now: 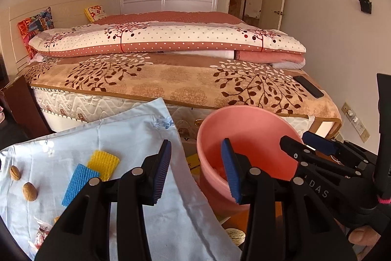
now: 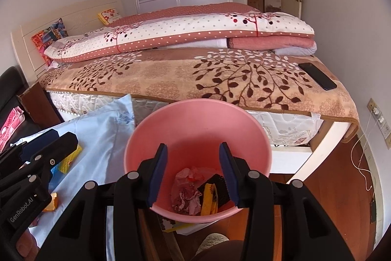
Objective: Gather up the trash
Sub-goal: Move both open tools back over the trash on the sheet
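Pink bin (image 2: 198, 129) on the floor just before the bed (image 2: 220, 80), holding crumpled paper (image 2: 187, 197) and a yellow wrapper (image 2: 209, 197). Right gripper (image 2: 193, 173) above the bin's mouth, jaws apart and empty; left gripper (image 1: 195, 170) at the bin's left rim, jaws likewise spread on nothing. Left of the bin, on a pale blue cloth (image 1: 136, 138): yellow sponge (image 1: 103, 162), blue sponge (image 1: 78, 184), two walnuts (image 1: 29, 191).
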Demonstrator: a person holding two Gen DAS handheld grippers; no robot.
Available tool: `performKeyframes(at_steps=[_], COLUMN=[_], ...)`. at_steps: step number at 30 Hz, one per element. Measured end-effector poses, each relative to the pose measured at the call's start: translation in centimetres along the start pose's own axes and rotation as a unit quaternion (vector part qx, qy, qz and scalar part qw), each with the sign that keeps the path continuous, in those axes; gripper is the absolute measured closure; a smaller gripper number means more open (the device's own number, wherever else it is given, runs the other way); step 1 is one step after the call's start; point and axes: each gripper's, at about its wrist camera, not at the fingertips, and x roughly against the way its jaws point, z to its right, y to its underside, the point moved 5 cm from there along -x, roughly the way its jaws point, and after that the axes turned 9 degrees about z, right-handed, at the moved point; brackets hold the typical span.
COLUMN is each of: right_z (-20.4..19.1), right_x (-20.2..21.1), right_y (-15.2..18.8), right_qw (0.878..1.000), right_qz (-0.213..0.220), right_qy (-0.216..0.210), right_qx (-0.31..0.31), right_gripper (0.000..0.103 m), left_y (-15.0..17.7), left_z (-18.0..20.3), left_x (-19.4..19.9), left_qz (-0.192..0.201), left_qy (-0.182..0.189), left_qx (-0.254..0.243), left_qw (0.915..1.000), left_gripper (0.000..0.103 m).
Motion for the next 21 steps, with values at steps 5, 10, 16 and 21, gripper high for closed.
performKeyframes(at_steps=[5, 10, 16, 21], right_z=[-2.4, -4.6, -7.4, -9.3], right_x=[0.7, 1.4, 2.0, 2.6], right_y=[-0.1, -0.3, -0.6, -0.8], right_qw=[1.000, 0.999, 0.997, 0.995], right_qz=[0.001, 0.005, 0.010, 0.013], right_qy=[-0.023, -0.045, -0.076, -0.095], right_qx=[0.012, 0.021, 0.029, 0.035], right_gripper=[0.060, 0.060, 0.060, 0.059], left_y=[0.1, 0.1, -0.3, -0.3], left_z=[-1.7, -3.5, -5.8, -7.1], left_x=[1.6, 3.5, 6.0, 7.4], left_qz=[0.000, 0.009, 0.024, 0.028], left_qy=[-0.015, -0.032, -0.055, -0.075], left_qx=[0.001, 0.006, 0.018, 0.024], left_qw=[0.9999, 0.9994, 0.9980, 0.9965], left_gripper=[0.060, 0.060, 0.060, 0.060])
